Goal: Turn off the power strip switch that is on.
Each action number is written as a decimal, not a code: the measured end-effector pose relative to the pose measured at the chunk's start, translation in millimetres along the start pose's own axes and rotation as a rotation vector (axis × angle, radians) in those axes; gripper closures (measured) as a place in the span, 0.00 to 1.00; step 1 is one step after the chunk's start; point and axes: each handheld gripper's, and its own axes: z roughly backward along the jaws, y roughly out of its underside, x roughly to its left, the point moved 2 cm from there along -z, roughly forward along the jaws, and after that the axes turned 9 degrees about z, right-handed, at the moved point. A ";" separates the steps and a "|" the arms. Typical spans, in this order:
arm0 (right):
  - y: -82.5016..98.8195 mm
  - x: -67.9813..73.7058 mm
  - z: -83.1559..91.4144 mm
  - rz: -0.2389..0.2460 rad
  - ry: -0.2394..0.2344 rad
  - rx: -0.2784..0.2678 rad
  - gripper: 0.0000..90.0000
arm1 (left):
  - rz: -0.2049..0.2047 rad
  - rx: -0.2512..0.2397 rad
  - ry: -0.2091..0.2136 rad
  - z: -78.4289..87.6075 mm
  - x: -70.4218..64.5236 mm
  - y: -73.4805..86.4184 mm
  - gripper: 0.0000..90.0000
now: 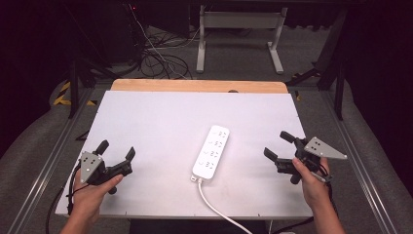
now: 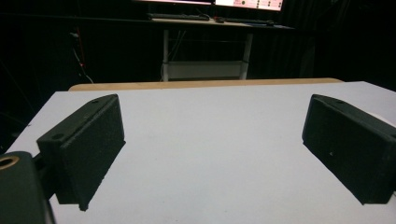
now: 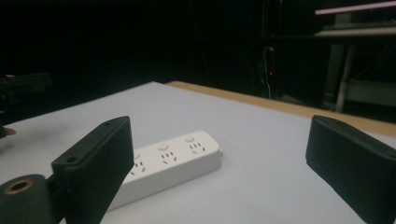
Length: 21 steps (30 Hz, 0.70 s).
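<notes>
A white counter [image 1: 160, 117] with a bare wooden strip [image 1: 195, 86] along its far edge stands in a dim room. Grey carpet [image 1: 311, 48] lies beyond it, where a white metal desk frame [image 1: 239, 34] stands beside tangled cables [image 1: 156, 53]. Yellow-black hazard tape [image 1: 62, 92] marks the floor off the far left corner.

A power strip [image 1: 212, 153] lies on the table [image 1: 156, 122], slightly toward three o'clock of centre, its length running from twelve to six o'clock. Its cable [image 1: 216, 207] leaves the six o'clock end and runs off the near table edge. The left gripper [image 1: 117, 155] sits at nine o'clock of the strip, well apart from it. The right gripper [image 1: 279, 146] sits at three o'clock of the strip, nearer to it. A desk frame [image 1: 241, 29] stands on the floor beyond the table, at twelve o'clock.
</notes>
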 end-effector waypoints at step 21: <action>-0.6 -1.1 1.5 0.044 0.003 -0.037 0.07 | -0.002 0.002 -0.002 0.1 0.4 0.4 0.07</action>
